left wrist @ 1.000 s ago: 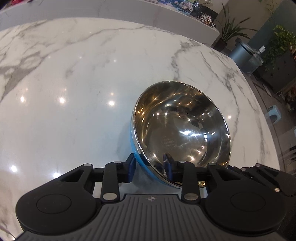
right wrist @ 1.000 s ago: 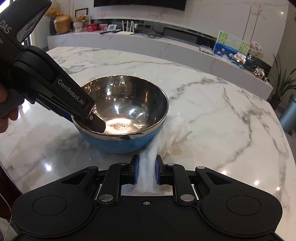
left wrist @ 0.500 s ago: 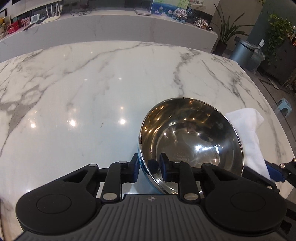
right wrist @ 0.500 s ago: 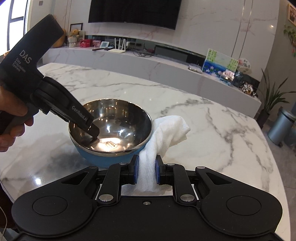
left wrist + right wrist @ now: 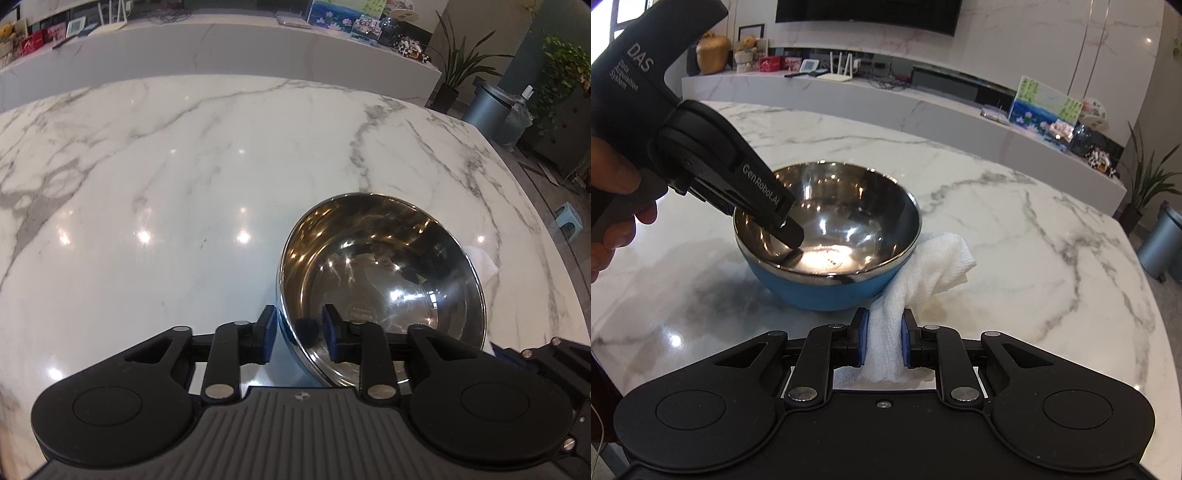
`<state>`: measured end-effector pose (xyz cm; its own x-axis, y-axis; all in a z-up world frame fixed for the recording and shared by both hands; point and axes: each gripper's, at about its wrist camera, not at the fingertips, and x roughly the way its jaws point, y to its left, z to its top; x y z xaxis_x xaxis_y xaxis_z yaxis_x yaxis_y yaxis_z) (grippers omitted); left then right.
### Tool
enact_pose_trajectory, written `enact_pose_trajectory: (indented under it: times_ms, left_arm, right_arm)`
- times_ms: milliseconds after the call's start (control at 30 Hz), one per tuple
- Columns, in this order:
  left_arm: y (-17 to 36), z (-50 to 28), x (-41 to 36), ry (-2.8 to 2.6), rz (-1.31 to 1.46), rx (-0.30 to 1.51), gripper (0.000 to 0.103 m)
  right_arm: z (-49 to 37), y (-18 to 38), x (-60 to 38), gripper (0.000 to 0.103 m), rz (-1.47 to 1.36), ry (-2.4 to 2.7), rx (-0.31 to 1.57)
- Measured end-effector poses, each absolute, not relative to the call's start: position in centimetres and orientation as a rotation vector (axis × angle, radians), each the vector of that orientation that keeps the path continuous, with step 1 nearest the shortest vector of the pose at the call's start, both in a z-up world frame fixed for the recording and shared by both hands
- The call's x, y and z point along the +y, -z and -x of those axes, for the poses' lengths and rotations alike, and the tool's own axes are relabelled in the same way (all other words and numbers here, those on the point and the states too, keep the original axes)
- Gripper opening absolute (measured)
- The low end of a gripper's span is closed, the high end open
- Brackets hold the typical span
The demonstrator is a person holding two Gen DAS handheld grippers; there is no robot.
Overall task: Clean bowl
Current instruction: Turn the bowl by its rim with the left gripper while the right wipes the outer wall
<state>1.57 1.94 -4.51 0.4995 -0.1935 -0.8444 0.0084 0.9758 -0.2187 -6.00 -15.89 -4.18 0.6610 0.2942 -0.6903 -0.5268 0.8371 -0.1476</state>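
Observation:
A steel bowl with a blue outside (image 5: 827, 240) stands on the white marble table (image 5: 1034, 258); it also shows in the left wrist view (image 5: 380, 273). My left gripper (image 5: 298, 334) straddles the bowl's near rim, one finger inside and one outside, with a gap showing either side of the rim. In the right wrist view the left gripper (image 5: 786, 236) reaches into the bowl from the left. My right gripper (image 5: 882, 341) is shut on a white cloth (image 5: 923, 266) that lies against the bowl's right side.
A long white counter (image 5: 923, 99) with boxes, a router and pictures runs behind the table. A grey bin (image 5: 1160, 240) and potted plants (image 5: 458, 74) stand on the floor to the right. A small blue stool (image 5: 569, 218) is past the table's right edge.
The left gripper's jaws have widened a little around the bowl's rim. The right gripper has drawn back and risen with the cloth, and the bowl sits farther off in its view.

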Motion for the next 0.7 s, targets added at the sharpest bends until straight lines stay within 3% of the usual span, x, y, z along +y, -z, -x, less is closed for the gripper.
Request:
enact_pose_trajectory:
  times_ms: [700]
  left_arm:
    - [4.3, 1.7, 1.9, 0.202, 0.148, 0.869, 0.042]
  right_arm:
    - [5.4, 4.8, -15.5, 0.016, 0.344, -0.469, 0.74]
